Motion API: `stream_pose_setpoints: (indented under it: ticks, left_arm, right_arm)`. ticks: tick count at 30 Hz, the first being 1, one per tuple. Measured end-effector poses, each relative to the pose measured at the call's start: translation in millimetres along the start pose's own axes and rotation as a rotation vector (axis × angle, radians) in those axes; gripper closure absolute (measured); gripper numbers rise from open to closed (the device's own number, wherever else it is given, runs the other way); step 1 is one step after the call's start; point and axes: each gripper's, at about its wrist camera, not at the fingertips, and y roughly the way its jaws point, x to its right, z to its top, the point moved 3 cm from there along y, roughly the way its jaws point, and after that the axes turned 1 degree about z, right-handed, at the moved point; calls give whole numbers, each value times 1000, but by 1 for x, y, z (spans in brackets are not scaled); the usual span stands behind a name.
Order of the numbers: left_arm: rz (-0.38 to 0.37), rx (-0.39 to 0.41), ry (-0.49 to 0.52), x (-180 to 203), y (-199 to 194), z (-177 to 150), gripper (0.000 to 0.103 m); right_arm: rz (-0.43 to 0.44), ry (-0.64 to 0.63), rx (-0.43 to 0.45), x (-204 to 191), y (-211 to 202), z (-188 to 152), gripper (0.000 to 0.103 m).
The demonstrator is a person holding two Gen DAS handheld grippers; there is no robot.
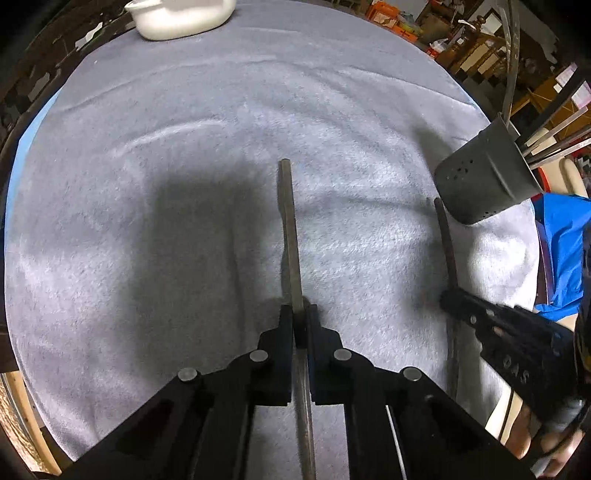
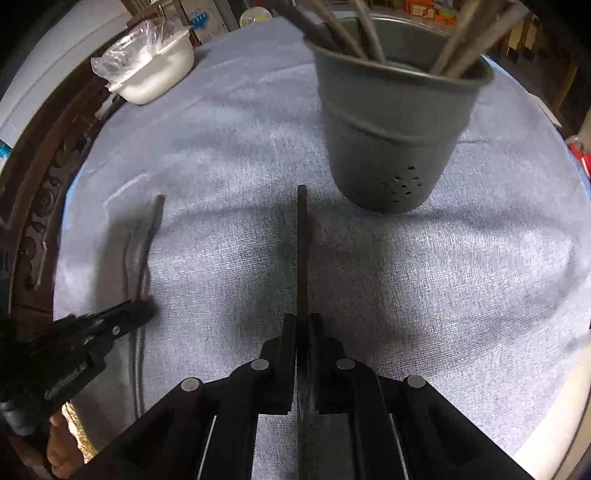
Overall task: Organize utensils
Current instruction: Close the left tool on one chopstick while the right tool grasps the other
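Observation:
My left gripper (image 1: 300, 314) is shut on a long metal utensil (image 1: 290, 229) whose handle points forward above the grey cloth. It shows at the left of the right wrist view (image 2: 142, 308) with its utensil (image 2: 149, 240). My right gripper (image 2: 303, 323) is shut on a second dark utensil (image 2: 302, 251), its end near the foot of the grey perforated utensil holder (image 2: 391, 125). The holder stands upright with several utensils (image 2: 347, 33) in it. In the left wrist view the holder (image 1: 484, 177) is at the right, with my right gripper (image 1: 448, 297) and its utensil (image 1: 445, 240) below it.
A grey cloth (image 1: 184, 184) covers the round table. A white dish (image 1: 181, 16) sits at the far edge; in the right wrist view the dish (image 2: 155, 74) holds a clear plastic bag. A dark carved wooden rim (image 2: 40, 199) runs along the left. Blue fabric (image 1: 565, 240) lies at the right.

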Motion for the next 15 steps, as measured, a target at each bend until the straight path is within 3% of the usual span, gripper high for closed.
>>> stream_pose_setpoints:
  ticks: [7, 15]
  left_arm:
    - [-54, -72, -19, -14, 6, -5, 95]
    - [-49, -91, -21, -9, 16, 9, 84]
  right_arm:
    - [-61, -12, -31, -15, 7, 18, 93]
    - [-34, -74, 1, -17, 10, 27, 94]
